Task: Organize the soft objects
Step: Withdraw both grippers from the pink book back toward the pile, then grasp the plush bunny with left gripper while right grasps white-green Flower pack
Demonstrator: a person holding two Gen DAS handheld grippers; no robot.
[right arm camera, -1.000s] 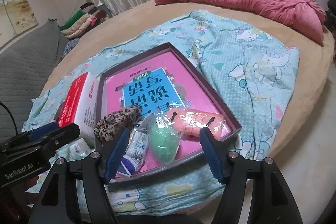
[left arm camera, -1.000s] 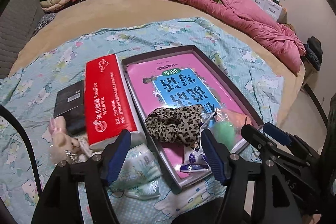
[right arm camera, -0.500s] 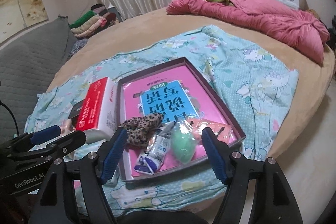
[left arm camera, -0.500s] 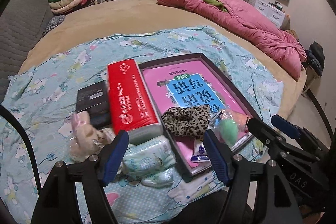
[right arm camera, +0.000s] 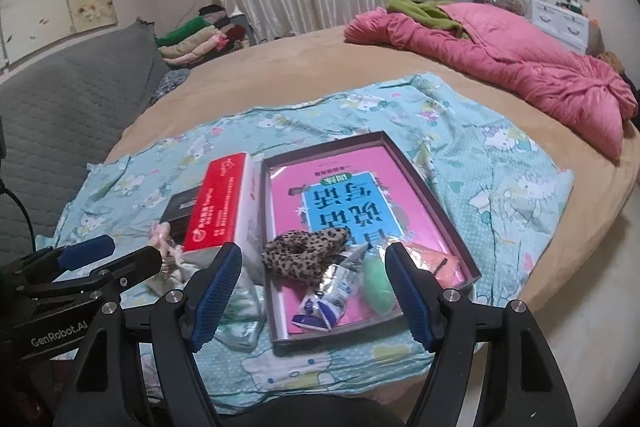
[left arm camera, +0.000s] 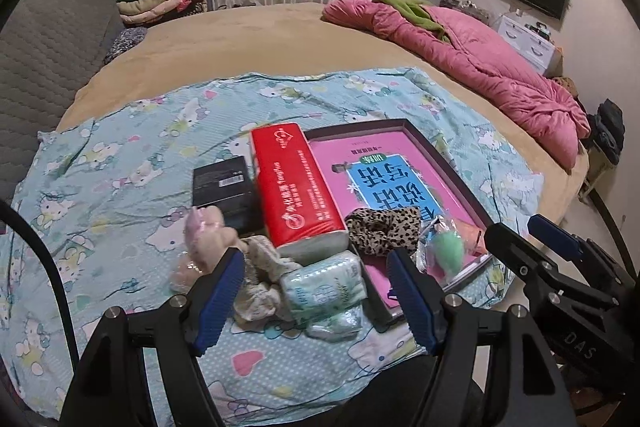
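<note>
- While both claws hang over the near edge of the bed, the soft things sit split in two groups: the leopard-print scrunchie (right arm camera: pixel 306 259) lies inside the shallow box (right arm camera: pixel 436 203) at its near left corner, and right beside it are a crinkly small packet (right arm camera: pixel 332 301), a green sponge (right arm camera: pixel 378 287) and an orange packet (right arm camera: pixel 432 263).
- Outside the box, to its left, a pale plush toy (left arm camera: pixel 204 239), a bundle of light cloth (left arm camera: pixel 260 279) and a soft tissue pack (left arm camera: pixel 324 287) crowd together on the cartoon-cat sheet (left arm camera: pixel 120 187).
- The red tissue brick (left arm camera: pixel 298 187) lies along the box's left wall, standing between that loose pile and the box; a black box (left arm camera: pixel 224 187) lies on its far left side.
- A pink booklet with a blue panel (right arm camera: pixel 340 203) covers the floor of the shallow box, under the items.
- Left gripper (left arm camera: pixel 316 295): jaws spread wide, holding nothing, blue pads (left arm camera: pixel 220 299) framing the cloth bundle and tissue pack below, touching neither as far as I can see.
- Right gripper (right arm camera: pixel 312 291): also wide, gripping nothing, framing the scrunchie, packet and sponge.
- Farther off, a pink quilt (right arm camera: pixel 520 67) lies on the far right of the round bed, folded clothes (right arm camera: pixel 196 35) at far left.
</note>
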